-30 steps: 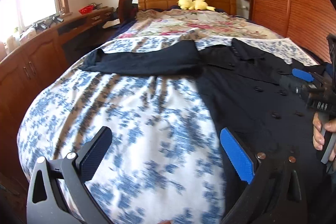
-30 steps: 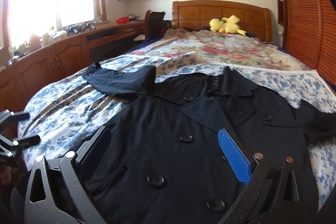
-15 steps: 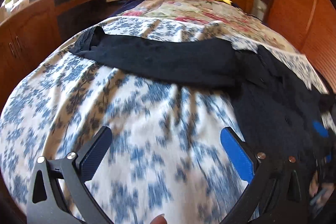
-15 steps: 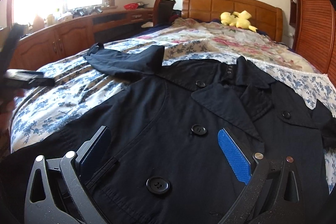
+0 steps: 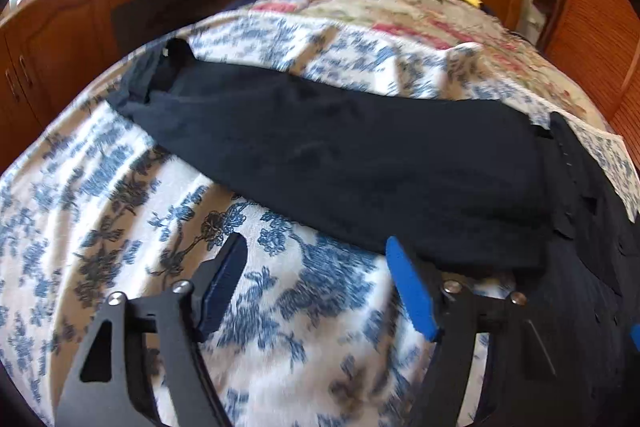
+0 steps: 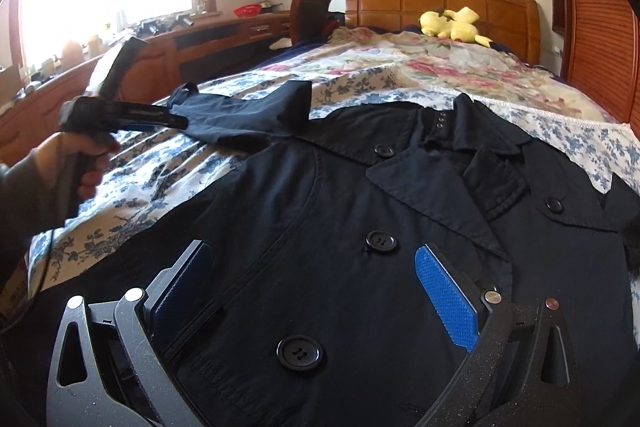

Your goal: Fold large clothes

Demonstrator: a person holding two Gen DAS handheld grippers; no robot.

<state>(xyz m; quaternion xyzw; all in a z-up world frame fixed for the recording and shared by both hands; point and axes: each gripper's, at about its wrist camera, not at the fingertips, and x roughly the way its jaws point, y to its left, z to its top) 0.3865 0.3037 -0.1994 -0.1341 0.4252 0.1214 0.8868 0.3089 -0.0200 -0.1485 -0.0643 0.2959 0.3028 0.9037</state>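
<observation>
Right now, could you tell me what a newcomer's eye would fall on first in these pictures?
A large black coat lies buttoned and face up on the blue floral bedspread, one sleeve stretched out sideways toward the wooden cabinets. The open left gripper hovers near that sleeve, and the open right gripper hangs over the coat's front. A yellow plush toy sits by the wooden headboard.

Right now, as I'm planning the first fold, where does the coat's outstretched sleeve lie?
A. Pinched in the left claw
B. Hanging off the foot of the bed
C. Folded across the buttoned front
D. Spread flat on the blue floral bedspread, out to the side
D: the sleeve lies stretched flat on the blue floral bedspread, out sideways from the coat; the open left claw hovers beside its edge, holding nothing.
</observation>
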